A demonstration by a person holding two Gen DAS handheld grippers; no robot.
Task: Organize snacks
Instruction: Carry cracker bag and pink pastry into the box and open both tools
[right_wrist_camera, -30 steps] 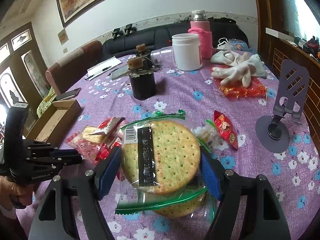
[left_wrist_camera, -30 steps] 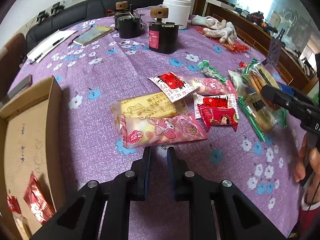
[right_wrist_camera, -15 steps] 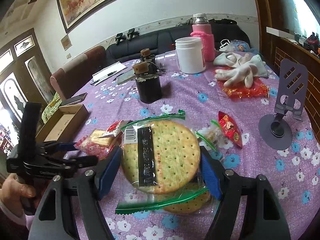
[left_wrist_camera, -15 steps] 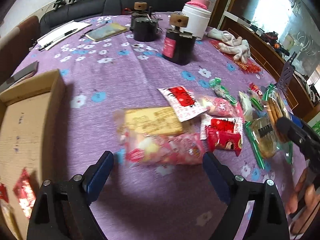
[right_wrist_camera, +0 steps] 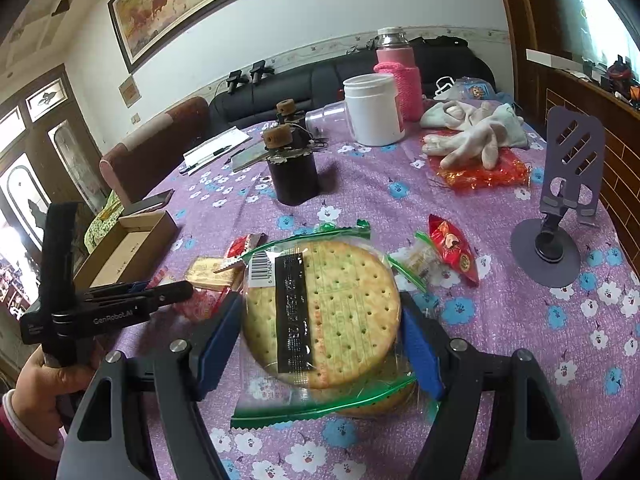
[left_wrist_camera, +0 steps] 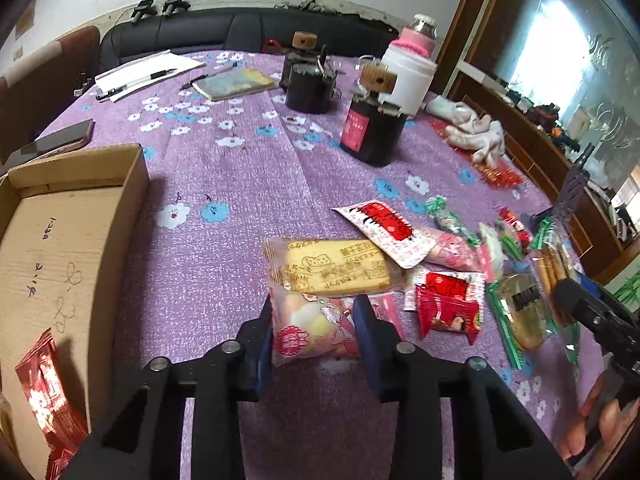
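The left gripper (left_wrist_camera: 314, 330) has its two blue-padded jaws closing around a pink snack packet (left_wrist_camera: 316, 332) that lies on the purple flowered tablecloth (left_wrist_camera: 224, 208). The pads sit against the packet's two sides; the picture is blurred there, so how firmly they press is hard to say, though they look to be touching it. A yellow biscuit packet (left_wrist_camera: 332, 268) lies just beyond the pink one, overlapping its far edge. A white-and-red sachet (left_wrist_camera: 384, 228) rests across the yellow packet's far right corner, and a red wrapped snack (left_wrist_camera: 448, 308) lies just to the right of the gripper. To the left, a shallow cardboard box (left_wrist_camera: 76, 216) stands near the table edge with a red packet (left_wrist_camera: 48, 388) inside at its near end.

The right gripper (right_wrist_camera: 320, 332) stands fairly wide, its blue pads clamped on either side of a round cracker pack (right_wrist_camera: 320, 312) in clear wrap with green sealed ends, held face up above the cloth. A second cracker pack (right_wrist_camera: 384, 398) shows beneath it. A red candy packet (right_wrist_camera: 454, 250) lies just beyond on the right, near a grey phone stand (right_wrist_camera: 560, 216).

Farther back stand a dark jar (right_wrist_camera: 294, 176) with a cork stopper, a white tub (right_wrist_camera: 374, 110) and white gloves (right_wrist_camera: 472, 136).
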